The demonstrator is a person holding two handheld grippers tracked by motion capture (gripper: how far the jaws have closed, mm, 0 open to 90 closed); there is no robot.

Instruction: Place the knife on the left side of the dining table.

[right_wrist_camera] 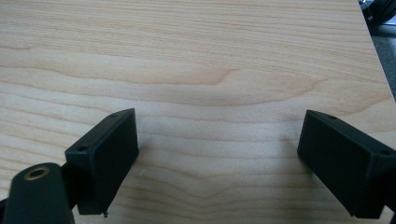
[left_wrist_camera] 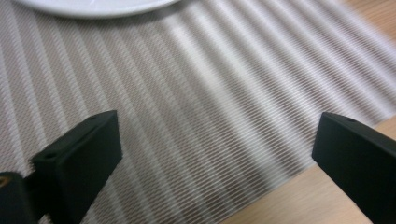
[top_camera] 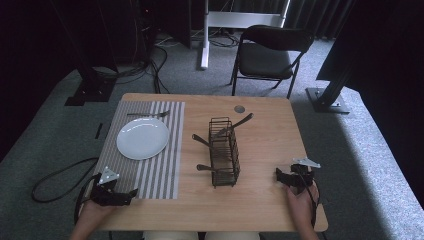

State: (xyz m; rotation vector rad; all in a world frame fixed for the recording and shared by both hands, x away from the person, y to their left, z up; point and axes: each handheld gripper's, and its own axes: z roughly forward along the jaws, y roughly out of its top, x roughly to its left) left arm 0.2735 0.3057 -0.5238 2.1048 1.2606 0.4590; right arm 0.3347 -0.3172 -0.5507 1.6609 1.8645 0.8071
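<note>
Two grippers, both with jaws spread wide and holding nothing: the left gripper (top_camera: 131,192) at the lower left of the high view, over the near edge of the striped placemat (top_camera: 150,172); the right gripper (top_camera: 278,175) at the lower right, over bare table (top_camera: 260,200). One white plate (top_camera: 143,138) lies on the placemat left of centre, with a fork (top_camera: 148,114) beyond it. One wire cutlery rack (top_camera: 223,151) stands mid-frame, holding utensils, well apart from both grippers.

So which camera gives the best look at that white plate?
The high view: the whole plate shows there, lying on the striped mat. The left gripper view catches just its near rim at the top edge. The right gripper view looks at bare table.
</note>
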